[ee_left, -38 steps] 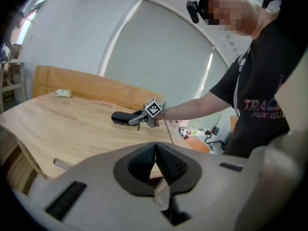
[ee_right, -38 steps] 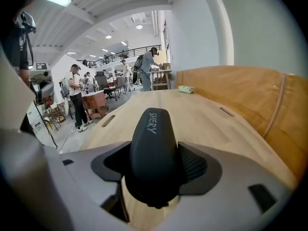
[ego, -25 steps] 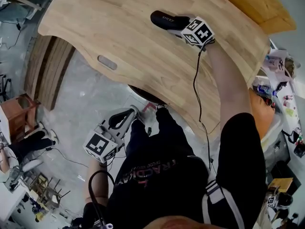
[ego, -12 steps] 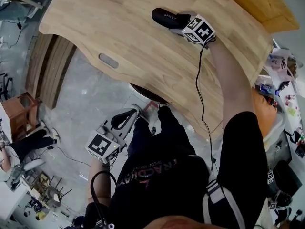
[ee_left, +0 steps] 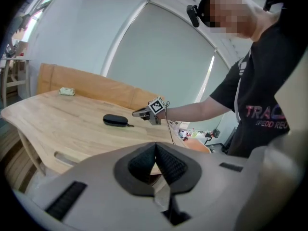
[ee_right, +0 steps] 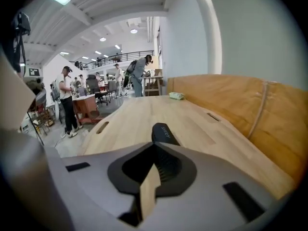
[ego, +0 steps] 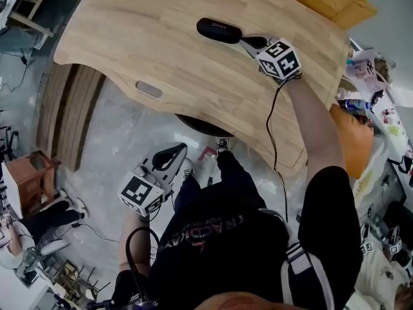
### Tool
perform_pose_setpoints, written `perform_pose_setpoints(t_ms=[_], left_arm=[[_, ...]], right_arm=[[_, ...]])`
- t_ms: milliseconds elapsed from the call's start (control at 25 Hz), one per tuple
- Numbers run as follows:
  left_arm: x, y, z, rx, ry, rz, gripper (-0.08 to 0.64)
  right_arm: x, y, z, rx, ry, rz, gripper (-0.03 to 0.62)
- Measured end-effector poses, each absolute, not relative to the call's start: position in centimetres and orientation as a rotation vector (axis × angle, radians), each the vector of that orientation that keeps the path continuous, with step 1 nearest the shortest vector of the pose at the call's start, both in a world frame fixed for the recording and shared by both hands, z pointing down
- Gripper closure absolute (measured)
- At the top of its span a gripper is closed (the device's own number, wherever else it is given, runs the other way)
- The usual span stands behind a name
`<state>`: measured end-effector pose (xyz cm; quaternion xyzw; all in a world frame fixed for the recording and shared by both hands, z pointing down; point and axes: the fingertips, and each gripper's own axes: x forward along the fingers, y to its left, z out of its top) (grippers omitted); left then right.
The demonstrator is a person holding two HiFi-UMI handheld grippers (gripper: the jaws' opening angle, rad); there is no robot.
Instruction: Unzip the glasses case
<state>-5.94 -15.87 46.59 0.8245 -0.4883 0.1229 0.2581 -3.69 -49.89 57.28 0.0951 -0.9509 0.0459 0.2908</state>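
Observation:
A black zipped glasses case point(ego: 219, 30) lies flat on the wooden table point(ego: 142, 37). My right gripper point(ego: 248, 42) hovers just off the case's right end and does not touch it. Its jaws have just been closing and now meet with nothing between them. In the right gripper view the case point(ee_right: 162, 132) lies straight beyond the shut right gripper point(ee_right: 155, 148). My left gripper point(ego: 177, 152) hangs below the table's near edge, shut and holding nothing. In the left gripper view, the case point(ee_left: 114, 120) and the right gripper point(ee_left: 136, 113) show beyond my left gripper point(ee_left: 155, 146).
A small green object point(ee_right: 176, 96) sits at the table's far end. A wooden bench back point(ee_right: 240, 105) runs along the table's far side. The table has a slot point(ego: 148, 89) near its front edge. Several people point(ee_right: 67, 100) stand in the room beyond.
My right gripper has drawn back from the case's end, leaving a small gap. The left gripper has hardly moved.

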Motion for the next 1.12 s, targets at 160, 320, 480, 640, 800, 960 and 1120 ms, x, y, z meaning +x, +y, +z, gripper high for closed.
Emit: perform_pose_setpoints(t_ms=[160, 320, 480, 640, 800, 960, 1120], left_arm=[[-6.5, -14.4, 45.4, 2.313, -1.273, 0.324, 0.546], [-6.9, -12.5, 44.7, 2.374, -1.234, 0.337, 0.546], [-6.9, -10.2, 44.0, 2.416, -1.185, 0.338, 0.546], [-7.1, -7.5, 44.2, 2.448, -1.132, 0.331, 0.546], [-7.3, -4.7, 44.4, 2.472, -1.075, 0.331, 0.546], [-6.8, -2.3, 44.4, 2.504, -1.002, 0.353, 0.546], [-6.4, -0.2, 44.7, 2.518, -0.948, 0.357, 0.546]], right_arm=[[-1.1, -44.7, 53.5, 0.412, -2.586, 0.217, 0.575], [0.7, -37.7, 50.0, 0.517, -2.644, 0.307, 0.575], [1.7, -30.1, 47.4, 0.581, -2.672, 0.360, 0.575], [2.0, -22.6, 46.0, 0.632, -2.700, 0.373, 0.575], [2.2, -16.2, 45.1, 0.701, -2.714, 0.387, 0.575], [2.8, -10.9, 44.5, 0.786, -2.719, 0.476, 0.575], [2.8, -6.5, 44.7, 0.862, -2.714, 0.539, 0.575]])
